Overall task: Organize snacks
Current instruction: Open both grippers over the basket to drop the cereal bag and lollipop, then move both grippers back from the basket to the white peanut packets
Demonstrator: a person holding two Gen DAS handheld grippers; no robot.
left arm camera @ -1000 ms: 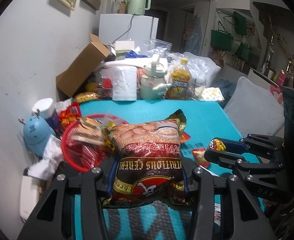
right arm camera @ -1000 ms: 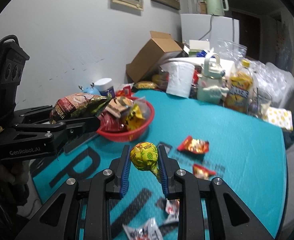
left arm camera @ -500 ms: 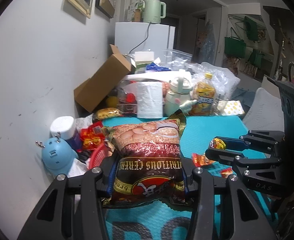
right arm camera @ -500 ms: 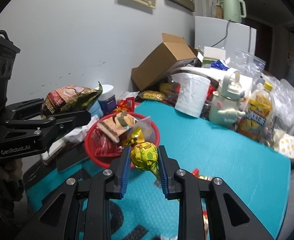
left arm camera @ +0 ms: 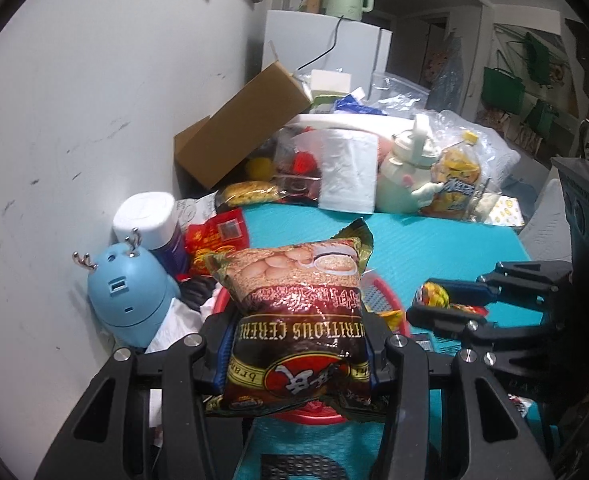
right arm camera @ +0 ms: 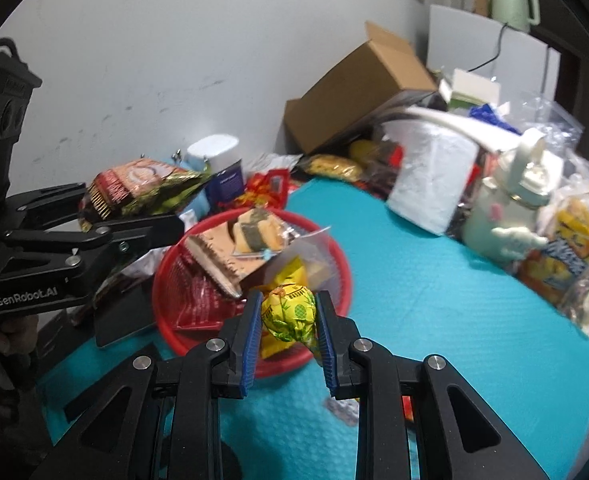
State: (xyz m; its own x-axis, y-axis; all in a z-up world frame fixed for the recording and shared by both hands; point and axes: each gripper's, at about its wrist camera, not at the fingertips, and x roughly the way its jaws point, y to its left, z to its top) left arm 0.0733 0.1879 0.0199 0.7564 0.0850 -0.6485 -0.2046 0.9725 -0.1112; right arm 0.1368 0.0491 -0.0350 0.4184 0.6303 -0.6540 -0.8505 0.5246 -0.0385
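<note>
My left gripper [left arm camera: 296, 346] is shut on a brown and red cereal bag [left arm camera: 294, 304], held by its sides above the red basket [left arm camera: 386, 294]. From the right wrist, the same gripper [right arm camera: 142, 220] and bag [right arm camera: 134, 188] hang at the basket's left rim. My right gripper [right arm camera: 288, 312] is shut on a round yellow-green wrapped candy [right arm camera: 290, 314], just over the near edge of the red basket [right arm camera: 166, 280]. In the left wrist view, it [left arm camera: 442, 304] comes in from the right with the candy [left arm camera: 434, 296]. Several snack packets [right arm camera: 234, 248] fill the basket.
The teal mat [right arm camera: 434, 320] covers the table. Along the back stand a cardboard box [left arm camera: 238, 128], a paper towel roll [left arm camera: 348, 172], a pale green jug [left arm camera: 404, 176] and a juice bottle [left arm camera: 454, 180]. A blue deer-shaped gadget [left arm camera: 128, 292] and a white-lidded jar [left arm camera: 146, 216] sit by the wall. Loose wrappers [right arm camera: 342, 408] lie near me.
Both grippers have moved left toward the wall and the red basket, keeping their loads. The basket now lies under the cereal bag and directly ahead of the candy.
</note>
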